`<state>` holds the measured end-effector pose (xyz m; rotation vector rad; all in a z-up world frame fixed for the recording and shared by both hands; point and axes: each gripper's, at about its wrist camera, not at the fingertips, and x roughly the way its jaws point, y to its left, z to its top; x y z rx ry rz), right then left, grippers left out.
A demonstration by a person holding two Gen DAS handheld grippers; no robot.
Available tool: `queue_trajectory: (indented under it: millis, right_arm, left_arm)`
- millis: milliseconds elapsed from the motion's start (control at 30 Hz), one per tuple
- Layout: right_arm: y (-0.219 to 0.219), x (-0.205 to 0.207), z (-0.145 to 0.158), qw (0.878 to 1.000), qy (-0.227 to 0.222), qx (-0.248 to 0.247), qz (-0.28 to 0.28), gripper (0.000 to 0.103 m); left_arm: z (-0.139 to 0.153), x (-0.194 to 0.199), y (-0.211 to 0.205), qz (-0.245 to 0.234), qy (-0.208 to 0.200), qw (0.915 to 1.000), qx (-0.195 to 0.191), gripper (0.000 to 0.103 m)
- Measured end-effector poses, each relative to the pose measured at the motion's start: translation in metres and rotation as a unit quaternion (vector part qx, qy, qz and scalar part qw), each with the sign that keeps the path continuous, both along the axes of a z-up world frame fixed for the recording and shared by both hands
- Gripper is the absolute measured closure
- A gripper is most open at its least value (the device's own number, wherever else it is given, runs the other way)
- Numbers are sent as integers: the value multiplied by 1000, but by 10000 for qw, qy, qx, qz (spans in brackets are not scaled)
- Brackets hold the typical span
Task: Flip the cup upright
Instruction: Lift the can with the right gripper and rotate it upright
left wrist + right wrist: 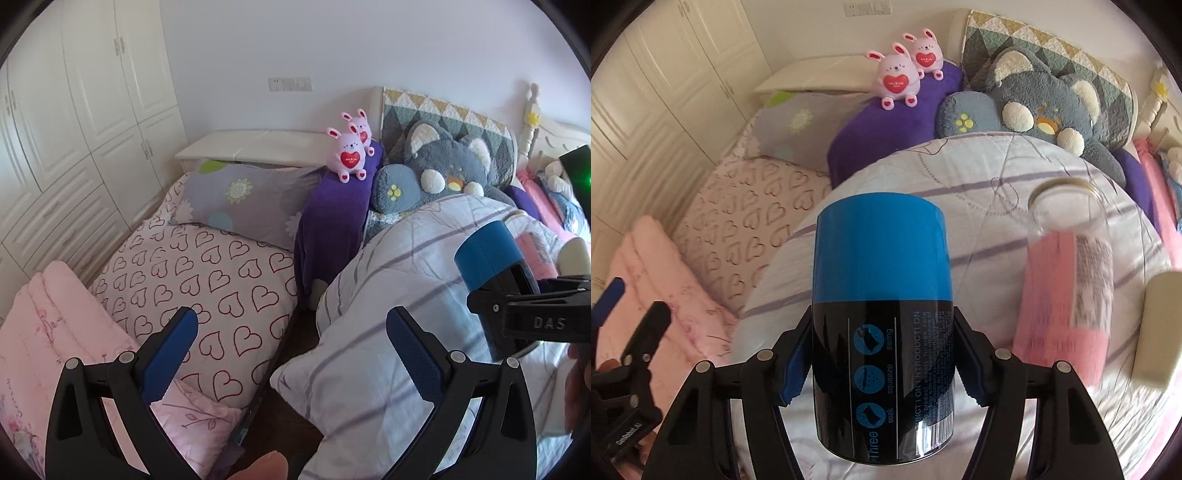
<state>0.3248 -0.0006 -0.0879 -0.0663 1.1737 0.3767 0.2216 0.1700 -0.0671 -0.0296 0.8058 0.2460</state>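
Observation:
The cup (882, 325) is a tall cylinder, blue on its far part and black with printed text on its near part. My right gripper (882, 373) is shut on its black part and holds it above the striped white duvet (979, 173). In the left wrist view the cup (487, 254) and the right gripper (517, 317) show at the right. My left gripper (291, 354) is open and empty, over the gap between the heart-print bed (207, 273) and the duvet (388, 266).
A clear jar with a pink label (1067, 273) lies on the duvet right of the cup, next to a cream object (1160, 328). A grey plush cat (1034, 107), two pink bunnies (897, 77), a purple blanket (332, 214), a folded pink quilt (55, 332) and white wardrobes (74, 110) surround the beds.

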Motion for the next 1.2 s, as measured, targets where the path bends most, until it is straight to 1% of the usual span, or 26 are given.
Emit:
queue_trajectory:
  millis: [67, 167, 267, 400, 467, 533, 567, 633, 833, 900, 967, 1000, 1200]
  right_arm:
    - [-4, -18, 9, 9997, -28, 234, -36, 35]
    - [-9, -47, 19, 9990, -145, 417, -79, 35]
    - [-21, -86, 24, 9972, -179, 700, -189, 35]
    - [-34, -129, 17, 9940, -167, 970, -472, 35]
    - [-39, -142, 12, 9920, -125, 1104, -605, 35]
    - [-43, -151, 2, 9889, -46, 1253, -795, 35]
    - [-46, -152, 1, 9880, -18, 1286, -858, 35]
    - [-48, -156, -11, 9857, 46, 1332, -1035, 35]
    - [-51, -160, -28, 9854, 51, 1219, -1189, 35]
    - [-49, -159, -27, 9864, 26, 1150, -1175, 35]
    - [-52, -164, -26, 9863, -69, 1139, -1193, 25]
    - [-52, -164, -23, 9867, -134, 1076, -1207, 22]
    - [-63, -168, -17, 9856, -257, 1110, -1253, 22]
  left_arm:
    - [5, -12, -3, -13, -25, 10000, 15, 0]
    - [9, -33, -9, -18, -42, 10000, 47, 0]
    - [9, -57, -17, 3, -28, 10000, 35, 0]
    - [3, -82, -26, -6, 78, 10000, 22, 0]
    - [-2, -93, -31, -24, 162, 9999, 16, 0]
    - [-5, -104, -38, -50, 202, 9998, 21, 0]
    - [-6, -107, -40, -59, 211, 9998, 37, 0]
    - [-7, -115, -43, -90, 210, 9997, 66, 0]
    - [-8, -125, -53, -207, 251, 9994, 140, 0]
    - [-6, -125, -55, -222, 252, 9993, 140, 0]
    - [-5, -126, -56, -222, 253, 9993, 134, 0]
    - [-5, -126, -56, -222, 256, 9993, 140, 0]
    - [-5, -126, -59, -222, 302, 9991, 176, 0]
